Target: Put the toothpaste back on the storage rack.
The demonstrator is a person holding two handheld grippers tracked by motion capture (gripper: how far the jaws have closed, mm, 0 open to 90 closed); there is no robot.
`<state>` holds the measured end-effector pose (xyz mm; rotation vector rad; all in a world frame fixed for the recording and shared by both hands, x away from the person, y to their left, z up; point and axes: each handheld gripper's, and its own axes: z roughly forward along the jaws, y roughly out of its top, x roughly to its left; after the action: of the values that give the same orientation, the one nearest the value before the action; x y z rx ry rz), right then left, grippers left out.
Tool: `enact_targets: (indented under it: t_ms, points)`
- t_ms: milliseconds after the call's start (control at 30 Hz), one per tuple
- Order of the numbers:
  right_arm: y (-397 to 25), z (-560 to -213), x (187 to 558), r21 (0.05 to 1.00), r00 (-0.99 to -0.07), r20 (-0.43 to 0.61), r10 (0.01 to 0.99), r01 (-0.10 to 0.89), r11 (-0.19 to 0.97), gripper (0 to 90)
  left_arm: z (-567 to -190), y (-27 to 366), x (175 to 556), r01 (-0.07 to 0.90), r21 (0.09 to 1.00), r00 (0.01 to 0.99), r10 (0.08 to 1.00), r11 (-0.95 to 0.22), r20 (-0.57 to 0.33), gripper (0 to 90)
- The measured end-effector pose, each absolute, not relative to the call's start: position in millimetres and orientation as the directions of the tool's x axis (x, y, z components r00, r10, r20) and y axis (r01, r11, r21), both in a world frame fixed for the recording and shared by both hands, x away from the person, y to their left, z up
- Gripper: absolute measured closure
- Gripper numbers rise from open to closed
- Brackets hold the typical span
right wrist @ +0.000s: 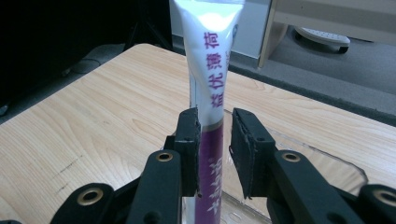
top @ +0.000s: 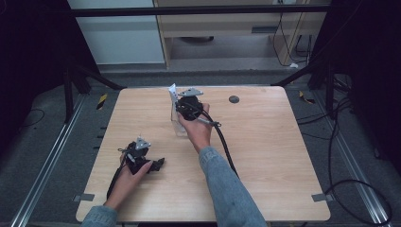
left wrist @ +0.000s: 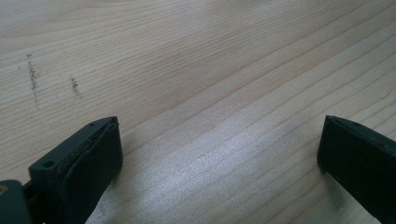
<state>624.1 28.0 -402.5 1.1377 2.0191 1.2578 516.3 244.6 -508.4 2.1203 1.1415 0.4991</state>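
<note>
At upper centre of the high view, the right gripper [top: 182, 105] is pinching a tube [right wrist: 208, 84], which is standing upright in a clear cup [top: 179, 124]. At lower left, the left gripper [top: 158, 163] is resting on the table [top: 265, 156], its jaws spread wide with nothing between them.

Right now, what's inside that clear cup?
A white and purple tube stands upright in the clear cup, between the right gripper's jaws. The tube's bottom end is hidden by the jaws.
</note>
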Motion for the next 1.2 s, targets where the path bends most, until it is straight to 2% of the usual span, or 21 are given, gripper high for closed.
enact_targets:
  t_ms: [700, 933, 1200]
  points:
    - [5, -396, 617, 0.881, -0.510, 0.007, 0.860, 0.410, 0.237, 69.8, -508, 244, 516, 0.582, 0.711, 0.545, 0.838, -0.394, 0.018, 0.0]
    - [-7, -391, 614, 0.878, -0.502, 0.006, 0.865, 0.416, 0.236, 62.6, -508, 244, 517, 0.582, 0.712, 0.546, 0.838, -0.394, 0.018, 0.0]
    - [-18, -389, 611, 0.868, -0.507, 0.049, 0.861, 0.448, 0.215, 40.5, -508, 244, 517, 0.581, 0.711, 0.546, 0.838, -0.395, 0.019, 0.0]
